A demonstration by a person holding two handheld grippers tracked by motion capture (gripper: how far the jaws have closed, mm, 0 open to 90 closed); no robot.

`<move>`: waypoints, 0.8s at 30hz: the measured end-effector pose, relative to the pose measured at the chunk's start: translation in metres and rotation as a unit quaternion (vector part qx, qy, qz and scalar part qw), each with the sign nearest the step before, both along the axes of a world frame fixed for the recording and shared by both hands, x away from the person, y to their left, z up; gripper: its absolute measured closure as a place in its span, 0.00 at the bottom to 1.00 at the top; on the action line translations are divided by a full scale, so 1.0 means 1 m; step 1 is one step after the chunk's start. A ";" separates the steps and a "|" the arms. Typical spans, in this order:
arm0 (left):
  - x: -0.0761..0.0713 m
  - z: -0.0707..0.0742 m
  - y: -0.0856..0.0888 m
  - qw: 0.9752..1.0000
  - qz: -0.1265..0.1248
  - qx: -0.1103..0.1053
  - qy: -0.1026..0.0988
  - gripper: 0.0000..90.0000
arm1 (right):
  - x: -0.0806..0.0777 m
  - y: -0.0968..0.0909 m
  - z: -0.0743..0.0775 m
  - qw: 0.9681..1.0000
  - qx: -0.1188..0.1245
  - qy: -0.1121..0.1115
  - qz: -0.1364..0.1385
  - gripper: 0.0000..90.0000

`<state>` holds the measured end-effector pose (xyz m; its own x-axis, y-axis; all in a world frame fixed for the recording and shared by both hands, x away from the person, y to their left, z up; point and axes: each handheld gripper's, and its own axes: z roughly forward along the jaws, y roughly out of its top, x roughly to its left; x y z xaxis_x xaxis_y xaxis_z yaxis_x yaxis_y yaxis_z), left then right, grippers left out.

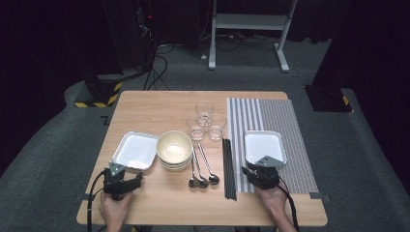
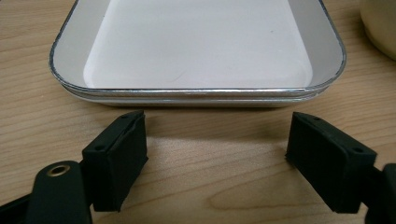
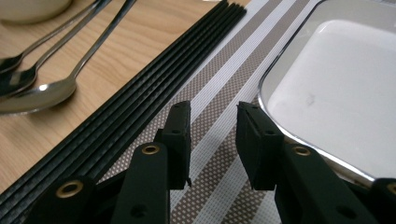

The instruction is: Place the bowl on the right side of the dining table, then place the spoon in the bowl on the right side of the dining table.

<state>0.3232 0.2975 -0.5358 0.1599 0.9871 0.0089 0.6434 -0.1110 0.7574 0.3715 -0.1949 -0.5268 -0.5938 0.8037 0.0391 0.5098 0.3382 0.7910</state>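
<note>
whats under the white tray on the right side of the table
The white tray sits on a striped placemat, near the mat's front left part. Stripes show all around it; the part of the mat beneath the tray is covered. The tray itself looks empty.

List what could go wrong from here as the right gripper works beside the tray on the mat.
1. The right gripper hangs over the mat, jaws apart and empty, its right jaw close to the tray rim; a small drift may knock the tray askew.
2. The chopsticks lie loose just left of those jaws, partly along the mat's edge; a brush could scatter or roll them toward the spoons.
</note>
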 end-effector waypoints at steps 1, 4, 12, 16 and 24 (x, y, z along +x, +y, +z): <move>0.000 0.000 0.000 1.000 0.000 0.000 0.000 0.22 | 0.000 0.001 -0.001 1.000 -0.001 0.003 0.001 0.72; 0.000 0.000 0.000 1.000 0.001 0.000 0.000 0.22 | 0.000 0.002 -0.005 1.000 -0.011 0.014 0.004 0.71; 0.000 0.000 0.000 1.000 0.002 0.000 0.000 0.23 | -0.003 0.007 -0.006 0.999 -0.036 0.003 0.012 0.63; 0.000 0.000 -0.001 1.000 0.002 -0.001 0.000 0.23 | -0.003 0.009 -0.006 0.999 -0.037 0.003 0.008 0.62; 0.000 0.000 -0.002 1.000 0.008 -0.001 0.000 0.22 | -0.004 0.010 -0.006 0.999 -0.040 0.003 0.006 0.60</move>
<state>0.3231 0.2957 -0.5359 0.1435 0.9896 0.0060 0.6452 -0.0981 0.7577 0.3674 -0.1845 -0.5325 -0.6036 0.7970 -0.0216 0.5093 0.4062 0.7587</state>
